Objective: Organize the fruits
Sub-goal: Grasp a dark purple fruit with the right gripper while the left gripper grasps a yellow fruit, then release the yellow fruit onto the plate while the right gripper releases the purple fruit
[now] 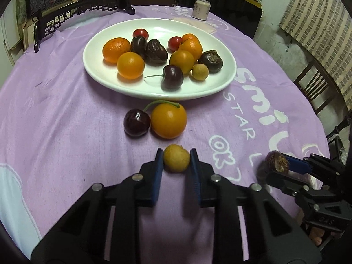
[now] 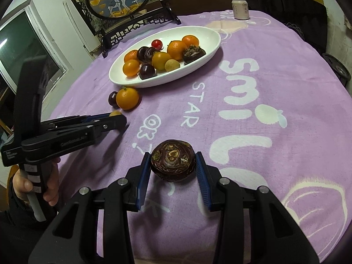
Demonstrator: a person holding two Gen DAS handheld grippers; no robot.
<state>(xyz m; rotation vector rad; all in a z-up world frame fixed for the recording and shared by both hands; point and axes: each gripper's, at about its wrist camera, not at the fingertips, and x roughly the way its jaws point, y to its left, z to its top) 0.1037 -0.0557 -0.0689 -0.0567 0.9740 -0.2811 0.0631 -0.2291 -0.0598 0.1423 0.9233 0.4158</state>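
A white oval plate (image 1: 103, 74) (image 2: 204, 35) holds oranges, dark cherries, red tomatoes, a small yellow fruit and brown water chestnuts. In front of it on the purple cloth lie a dark cherry (image 1: 136, 122) (image 2: 112, 98) and an orange fruit (image 1: 168, 121) (image 2: 127, 98). My left gripper (image 1: 176, 159) (image 2: 117, 115) is shut on a small yellow longan (image 1: 176, 158), low over the cloth. My right gripper (image 2: 173, 161) (image 1: 277, 165) is shut on a brown water chestnut (image 2: 173, 160) (image 1: 276, 161), to the right of the left one.
A drink can (image 1: 201, 9) (image 2: 240, 8) stands at the table's far edge. A framed deer picture on a black stand (image 2: 123, 6) sits at the far left. A wooden chair (image 1: 316, 85) is beside the table on the right.
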